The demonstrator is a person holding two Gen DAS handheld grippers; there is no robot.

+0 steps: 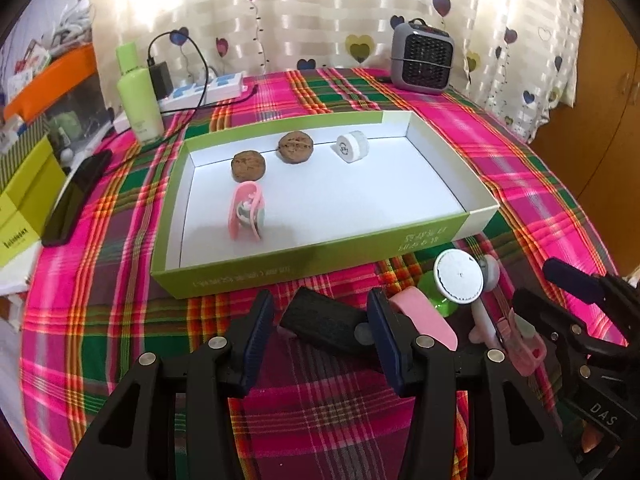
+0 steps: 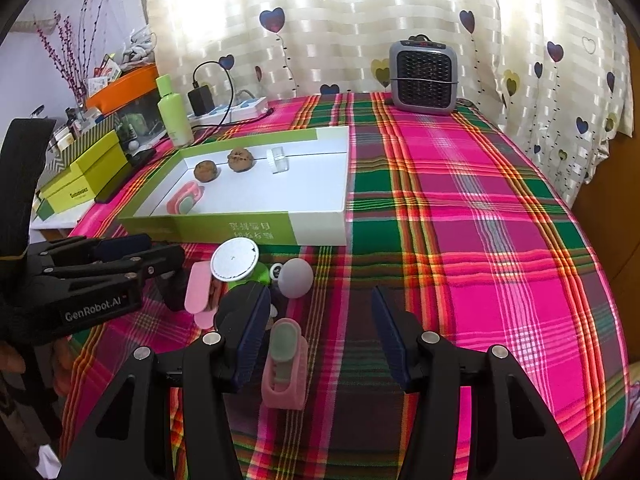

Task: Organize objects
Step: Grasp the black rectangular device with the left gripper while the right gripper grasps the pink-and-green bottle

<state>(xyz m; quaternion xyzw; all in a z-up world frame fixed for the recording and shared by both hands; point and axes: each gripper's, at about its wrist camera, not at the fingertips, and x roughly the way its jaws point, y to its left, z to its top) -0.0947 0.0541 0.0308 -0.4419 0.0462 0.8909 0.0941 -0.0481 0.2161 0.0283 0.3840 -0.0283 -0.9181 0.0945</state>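
Note:
A green-sided white tray holds two walnuts, a white cap and a pink clip. In front of it on the plaid cloth lie a black block, a pink strip, a white round disc on a green base, a grey ball and a pink holder. My left gripper is open around the black block. My right gripper is open, the pink holder by its left finger.
A grey heater stands at the back. A green bottle, power strip with charger, black phone and yellow-green boxes sit at the left. Plaid cloth stretches to the right.

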